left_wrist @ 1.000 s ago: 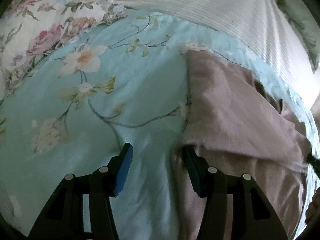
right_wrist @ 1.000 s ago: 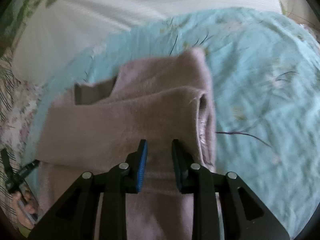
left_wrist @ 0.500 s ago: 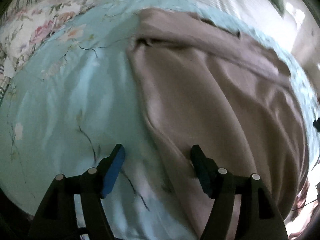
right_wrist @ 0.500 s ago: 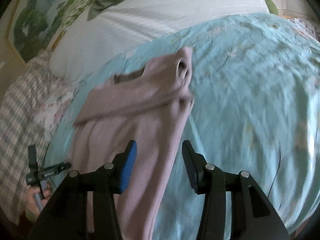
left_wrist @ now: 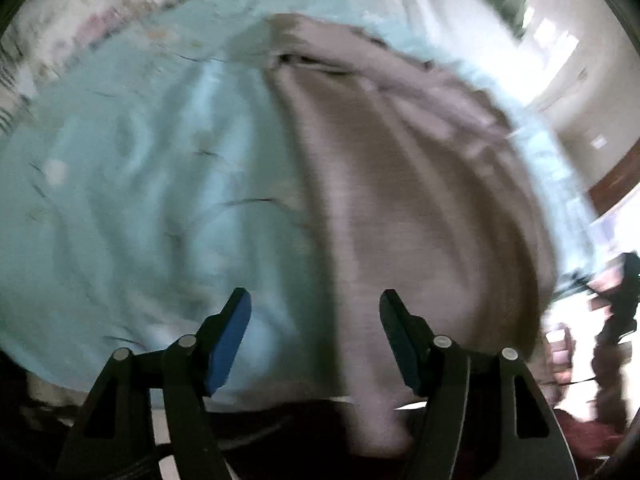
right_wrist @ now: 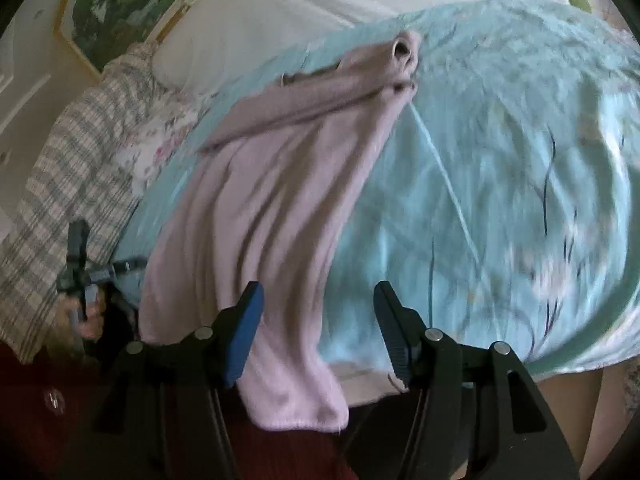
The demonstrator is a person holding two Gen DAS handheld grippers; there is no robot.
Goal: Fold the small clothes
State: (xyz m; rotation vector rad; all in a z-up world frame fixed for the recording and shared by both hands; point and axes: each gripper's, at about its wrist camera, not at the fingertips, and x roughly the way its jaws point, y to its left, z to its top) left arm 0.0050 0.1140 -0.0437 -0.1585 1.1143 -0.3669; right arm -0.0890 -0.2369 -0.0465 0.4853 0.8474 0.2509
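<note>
On the aqua floral bedspread [right_wrist: 500,168] the mauve sweater [right_wrist: 256,208] lies lengthwise, sleeves folded across the top, hem hanging over the bed edge. Left gripper [left_wrist: 314,334]: jaws just opened wide, nothing between them, now backed off to the hem end. Right gripper [right_wrist: 318,326]: likewise opened, empty, hem below. Sleeve fold judged released; lengthwise fold next.

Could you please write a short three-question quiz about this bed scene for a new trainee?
1. True or false: the right claw is shut on the pink sweater.
2. Which end of the sweater hangs over the edge of the bed: A the bottom hem, B the folded sleeve?
3. What colour is the bedspread under the sweater?

Key: 1 false, both claws are open and hold nothing; 2 A; 3 light blue with a flower pattern.
</note>
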